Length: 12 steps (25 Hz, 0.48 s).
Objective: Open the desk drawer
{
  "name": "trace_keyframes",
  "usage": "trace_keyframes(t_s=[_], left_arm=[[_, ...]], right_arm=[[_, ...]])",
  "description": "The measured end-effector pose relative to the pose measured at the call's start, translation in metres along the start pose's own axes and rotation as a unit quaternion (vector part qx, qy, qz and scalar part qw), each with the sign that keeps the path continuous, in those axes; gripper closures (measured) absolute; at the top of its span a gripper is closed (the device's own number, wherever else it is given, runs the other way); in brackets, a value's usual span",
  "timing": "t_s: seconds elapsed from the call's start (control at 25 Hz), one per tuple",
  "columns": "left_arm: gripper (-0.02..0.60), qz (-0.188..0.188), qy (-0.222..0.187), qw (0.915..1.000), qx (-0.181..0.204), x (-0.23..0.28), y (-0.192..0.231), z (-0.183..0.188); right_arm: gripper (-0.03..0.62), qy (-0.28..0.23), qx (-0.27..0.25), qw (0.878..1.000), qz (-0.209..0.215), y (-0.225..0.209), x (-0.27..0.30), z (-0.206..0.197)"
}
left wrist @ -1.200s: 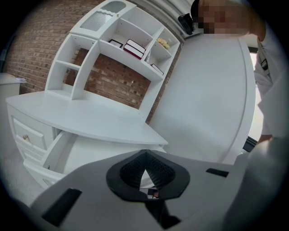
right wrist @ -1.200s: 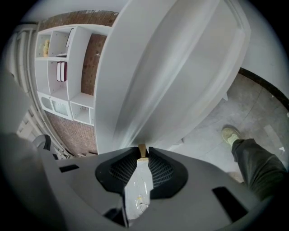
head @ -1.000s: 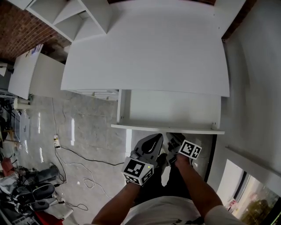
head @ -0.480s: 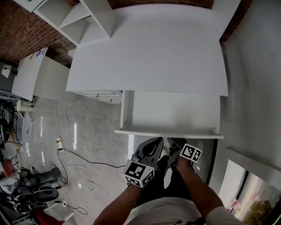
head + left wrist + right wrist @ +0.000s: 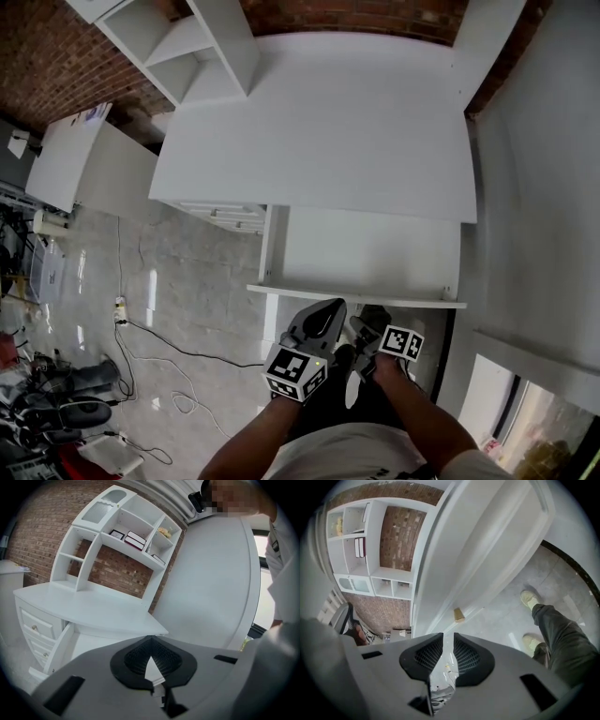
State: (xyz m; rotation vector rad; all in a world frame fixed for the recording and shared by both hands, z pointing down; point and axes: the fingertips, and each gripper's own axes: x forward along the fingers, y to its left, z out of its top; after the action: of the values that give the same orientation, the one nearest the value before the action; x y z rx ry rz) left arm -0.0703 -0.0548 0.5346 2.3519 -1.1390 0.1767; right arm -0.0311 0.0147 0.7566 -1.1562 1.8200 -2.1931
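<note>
The white desk (image 5: 319, 131) has its drawer (image 5: 366, 253) pulled out toward me, and the inside looks empty. Its front panel (image 5: 356, 299) lies just ahead of both grippers. My left gripper (image 5: 317, 319) hovers at that front edge, shut with nothing in it; its pads (image 5: 161, 660) meet at the tips. My right gripper (image 5: 371, 323) is beside it, open by a narrow gap with nothing between its pads (image 5: 466, 656). The left gripper view shows the desk top (image 5: 93, 611) and the open drawer (image 5: 65, 644) under it.
A white hutch with shelves (image 5: 178, 42) stands on the desk against a brick wall. A stack of small drawers (image 5: 230, 211) sits at the desk's left. Cables (image 5: 159, 347) trail over the grey floor. My legs and shoes (image 5: 529, 599) and a small tan block (image 5: 459, 615) are below.
The head view has tilted, so the desk sits a little lower in the picture. Both grippers stay close in front of the drawer's front panel. The drawer remains pulled out.
</note>
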Motion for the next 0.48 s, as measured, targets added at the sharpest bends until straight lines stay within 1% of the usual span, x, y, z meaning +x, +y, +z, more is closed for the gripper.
trace_keyframes(t_s=[0.12,0.24,0.48], left_arm=[[0.569,0.001,-0.005,1.0000,0.000,-0.002,-0.004,0.006],[0.569,0.003,-0.009,1.0000,0.000,-0.005,-0.006,0.015],[0.569,0.015,-0.023,0.9996,0.000,-0.014,-0.007,0.039]], right_arm=[[0.539,0.018,-0.020,0.999,0.024,0.025,-0.010,-0.009],[0.548,0.027,-0.050,0.997,0.052,0.061,-0.019,-0.008],[0.556,0.012,-0.139,0.985,0.101,0.141,-0.037,0.020]])
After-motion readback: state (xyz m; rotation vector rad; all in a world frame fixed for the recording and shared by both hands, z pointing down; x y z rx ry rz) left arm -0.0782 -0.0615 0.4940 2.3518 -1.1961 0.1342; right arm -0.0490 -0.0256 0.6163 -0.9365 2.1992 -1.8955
